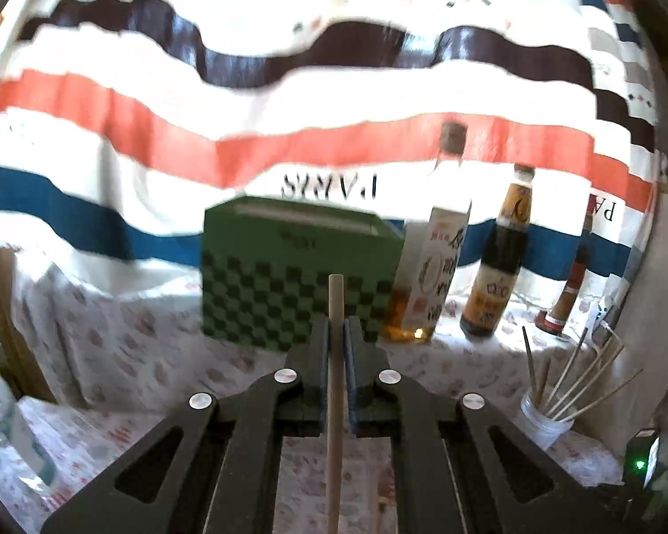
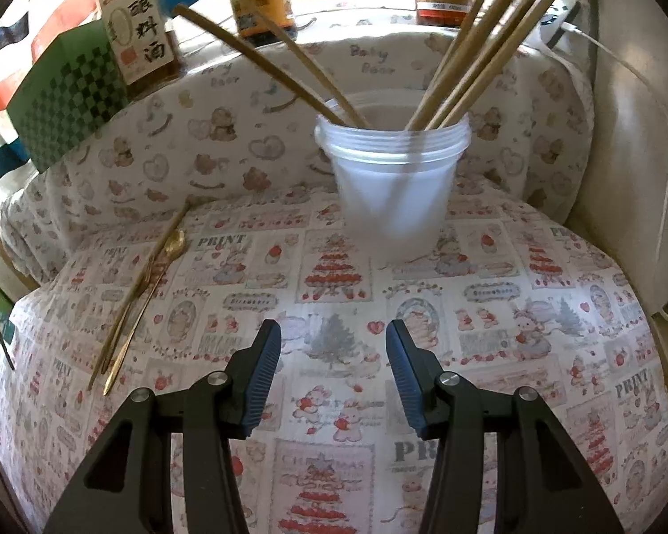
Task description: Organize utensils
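My left gripper point(image 1: 336, 333) is clamping a wooden chopstick point(image 1: 335, 382). My right gripper point(image 2: 334, 382) is hovering with jaws apart near the plastic cup point(image 2: 394, 187); a gold spoon point(image 2: 144, 298) is lying to the cup's left.

— What is at the back of the table?
— A green checked box point(image 1: 298, 276). Just right of it stand a bottle in a white carton point(image 1: 427, 267), a dark sauce bottle point(image 1: 496, 262) and a red-capped bottle point(image 1: 568, 293).
— And behind them?
— A striped cloth point(image 1: 200, 124).
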The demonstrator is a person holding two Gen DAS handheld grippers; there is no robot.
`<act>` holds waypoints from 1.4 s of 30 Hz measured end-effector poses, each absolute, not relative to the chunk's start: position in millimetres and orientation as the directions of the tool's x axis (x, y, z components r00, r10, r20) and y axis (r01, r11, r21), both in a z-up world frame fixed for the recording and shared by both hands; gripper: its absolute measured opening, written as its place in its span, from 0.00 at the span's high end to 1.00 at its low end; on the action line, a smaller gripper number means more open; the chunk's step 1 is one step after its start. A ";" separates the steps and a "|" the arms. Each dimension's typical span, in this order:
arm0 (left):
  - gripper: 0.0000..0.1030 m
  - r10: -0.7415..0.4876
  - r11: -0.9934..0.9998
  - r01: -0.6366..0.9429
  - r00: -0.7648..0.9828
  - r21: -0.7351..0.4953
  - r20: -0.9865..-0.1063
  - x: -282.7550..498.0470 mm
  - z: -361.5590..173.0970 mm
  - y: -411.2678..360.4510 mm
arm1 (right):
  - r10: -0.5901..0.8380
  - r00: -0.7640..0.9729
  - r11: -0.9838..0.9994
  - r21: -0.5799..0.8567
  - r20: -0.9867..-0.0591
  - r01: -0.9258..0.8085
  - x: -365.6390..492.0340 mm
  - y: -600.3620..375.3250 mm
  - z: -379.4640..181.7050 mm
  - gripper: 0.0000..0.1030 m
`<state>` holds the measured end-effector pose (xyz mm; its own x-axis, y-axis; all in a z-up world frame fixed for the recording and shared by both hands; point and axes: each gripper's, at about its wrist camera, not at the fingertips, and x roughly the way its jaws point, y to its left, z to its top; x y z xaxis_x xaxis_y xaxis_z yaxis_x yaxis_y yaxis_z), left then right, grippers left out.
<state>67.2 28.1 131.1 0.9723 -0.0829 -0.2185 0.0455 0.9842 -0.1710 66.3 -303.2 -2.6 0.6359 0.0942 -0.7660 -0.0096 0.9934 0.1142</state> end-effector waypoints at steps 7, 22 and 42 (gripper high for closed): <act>0.94 -0.086 0.984 0.036 0.953 -0.173 -0.290 51.0 103.2 34.3 | 0.099 0.660 0.995 0.063 -0.744 -0.078 58.6 -284.5 0.6 0.50; 0.94 -0.123 0.936 0.017 0.952 -0.352 -0.279 38.0 101.9 83.0 | 0.265 0.526 0.954 0.140 -0.808 -0.265 128.8 -192.4 28.4 0.50; 0.94 -0.100 0.922 -0.022 0.951 -0.387 -0.293 48.8 89.1 104.1 | 0.111 0.472 0.992 0.068 -0.874 -0.107 262.5 -117.8 -36.5 0.64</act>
